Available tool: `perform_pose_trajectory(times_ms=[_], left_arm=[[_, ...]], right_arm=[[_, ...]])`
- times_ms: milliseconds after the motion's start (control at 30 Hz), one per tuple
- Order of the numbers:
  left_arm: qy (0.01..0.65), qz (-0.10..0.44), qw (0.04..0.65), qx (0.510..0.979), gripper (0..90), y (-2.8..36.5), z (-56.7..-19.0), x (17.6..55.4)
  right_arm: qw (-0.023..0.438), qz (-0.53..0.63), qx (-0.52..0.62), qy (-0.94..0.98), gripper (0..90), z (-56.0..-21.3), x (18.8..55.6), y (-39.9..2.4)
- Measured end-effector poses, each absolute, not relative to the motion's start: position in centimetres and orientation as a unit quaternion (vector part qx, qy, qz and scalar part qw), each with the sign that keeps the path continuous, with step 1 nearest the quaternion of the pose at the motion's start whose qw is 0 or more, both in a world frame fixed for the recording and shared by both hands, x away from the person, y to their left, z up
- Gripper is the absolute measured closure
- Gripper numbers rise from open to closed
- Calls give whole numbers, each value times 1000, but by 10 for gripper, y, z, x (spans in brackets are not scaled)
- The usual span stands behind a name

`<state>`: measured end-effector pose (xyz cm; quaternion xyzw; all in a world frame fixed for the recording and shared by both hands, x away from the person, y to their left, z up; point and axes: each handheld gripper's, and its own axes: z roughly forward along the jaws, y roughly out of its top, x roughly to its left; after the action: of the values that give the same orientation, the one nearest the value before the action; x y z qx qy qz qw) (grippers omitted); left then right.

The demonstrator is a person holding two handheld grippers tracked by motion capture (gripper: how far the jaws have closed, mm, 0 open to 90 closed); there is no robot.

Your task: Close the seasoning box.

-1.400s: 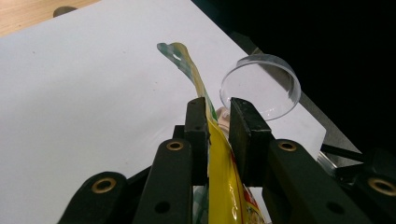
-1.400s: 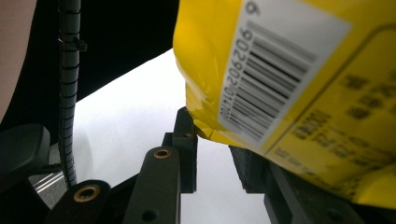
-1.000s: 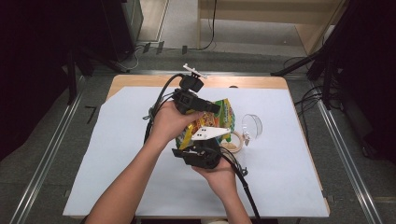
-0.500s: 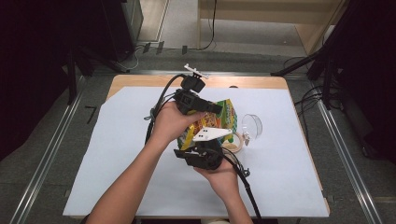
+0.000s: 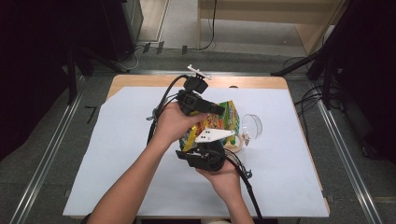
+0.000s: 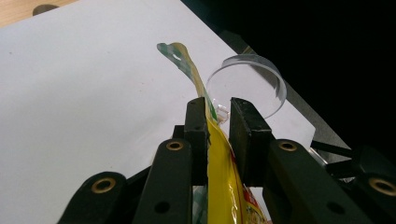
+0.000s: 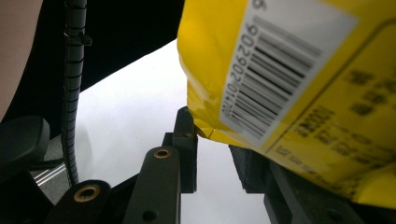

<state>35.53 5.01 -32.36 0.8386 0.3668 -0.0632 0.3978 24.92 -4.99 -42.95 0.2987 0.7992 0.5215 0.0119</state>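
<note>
From up high we see both forearms come in from the bottom and meet over the middle of the white sheet (image 5: pixel 116 154) that covers the table (image 5: pixel 140 80). The left hand (image 5: pixel 170 123) reaches forward with its back up and points the left gripper (image 5: pixel 219 110) off to the right. It bites the top edge of the yellow snack bag (image 5: pixel 212 123). The right hand (image 5: pixel 224 179) sits closer to us, under its tool, and the right gripper (image 5: pixel 198 148) meets the bag's lower end. So the bag hangs above the sheet between the two tools. Just to its right a clear plastic cup (image 5: pixel 250 126) lies on its side.

In the left gripper view the left gripper (image 6: pixel 218 119) has its jaws nearly closed — the thin edge of the bag (image 6: pixel 219 177) runs up between them and rests against the left one. Past them the cup (image 6: pixel 247 86) lies on the sheet (image 6: pixel 84 93), its open mouth facing us.

In the right gripper view the right gripper (image 7: pixel 212 140) has a narrow gap between its jaws. A corner of the bag (image 7: pixel 289 93) — with a barcode on it — dips to the gap and covers the right jaw. We cannot tell if the pads press on it.
</note>
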Motion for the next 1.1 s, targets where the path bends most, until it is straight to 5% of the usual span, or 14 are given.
perform_pose_trajectory(times_ms=[1100], left_arm=[[368,-67,392,841,772,56,-323,354]], right_arm=[[11,525,291,800,741,-429,247,-44]])
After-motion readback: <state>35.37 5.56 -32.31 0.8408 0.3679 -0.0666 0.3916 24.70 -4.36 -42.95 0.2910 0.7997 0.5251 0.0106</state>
